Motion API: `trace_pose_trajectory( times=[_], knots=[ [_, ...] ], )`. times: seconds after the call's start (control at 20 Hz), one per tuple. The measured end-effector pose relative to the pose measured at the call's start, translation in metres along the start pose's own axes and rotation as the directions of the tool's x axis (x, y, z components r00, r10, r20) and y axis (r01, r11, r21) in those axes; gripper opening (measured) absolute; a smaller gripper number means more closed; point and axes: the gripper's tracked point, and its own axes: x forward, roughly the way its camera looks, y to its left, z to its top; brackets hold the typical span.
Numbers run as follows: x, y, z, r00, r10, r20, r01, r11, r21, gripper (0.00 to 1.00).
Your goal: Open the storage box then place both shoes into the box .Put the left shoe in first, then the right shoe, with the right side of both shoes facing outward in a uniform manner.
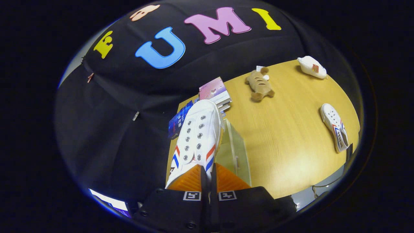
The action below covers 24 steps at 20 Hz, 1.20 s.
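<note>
From my remote seat I counted two white canvas shoes with red and blue side stripes, one clear plastic storage box, one stack of books, one dark blue printed packet, one brown plush toy and one white pouch-like object.

At the lower middle of the frame, the gripper (208, 173) was clenched on the tongue edge of the first white canvas shoe (198, 136); both fingers (186, 181) pressed close together with only a thin gap, the shoe's opening pinched between them. That shoe pointed away from me, its toe reaching up toward the centre of the frame, and its heel was hidden behind the fingers.

Just left of the shoe's toe, the dark blue printed packet (179, 120) was partly covered by the shoe. Above the toe sat the stack of books (216, 92), its lower part cut off by the shoe.

Just right of the held shoe stood the clear plastic storage box (236, 150), hard to make out; I could not tell whether it was open.

Further right on the light wooden table (284, 136), the brown plush toy (259, 84) lay in the upper middle. The white pouch-like object (312, 67) lay at the upper right. The second white canvas shoe (335, 127) lay near the table's edge at the right, well apart from the box.
</note>
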Motion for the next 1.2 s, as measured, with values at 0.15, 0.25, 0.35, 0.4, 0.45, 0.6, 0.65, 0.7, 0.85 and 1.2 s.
trace_pose_trajectory(
  times=[0.15, 0.25, 0.35, 0.4, 0.45, 0.6, 0.65, 0.7, 0.85, 1.2],
  knots=[
    [0.027, 0.016, -0.025, 1.0, 0.008, -0.028, -0.008, 1.0, -0.006, 0.05],
    [0.044, 0.018, -0.04, 0.998, -0.008, -0.061, 0.006, 1.0, -0.028, 0.05],
    [0.06, 0.017, -0.053, 0.996, -0.028, -0.085, 0.024, 0.998, -0.051, 0.05],
    [0.068, 0.017, -0.058, 0.995, -0.036, -0.095, 0.03, 0.998, -0.059, 0.05],
    [0.073, 0.017, -0.061, 0.994, -0.042, -0.1, 0.036, 0.997, -0.064, 0.05],
    [0.085, 0.016, -0.071, 0.991, -0.058, -0.124, 0.049, 0.996, -0.077, 0.05],
    [0.089, 0.017, -0.075, 0.989, -0.063, -0.131, 0.052, 0.995, -0.083, 0.05],
    [0.093, 0.016, -0.079, 0.988, -0.068, -0.139, 0.056, 0.994, -0.089, 0.05],
    [0.103, 0.012, -0.091, 0.982, -0.098, -0.162, 0.083, 0.992, -0.1, 0.05],
    [0.122, 0.008, -0.101, 0.979, -0.112, -0.173, 0.088, 0.986, -0.145, 0.05]
  ],
)
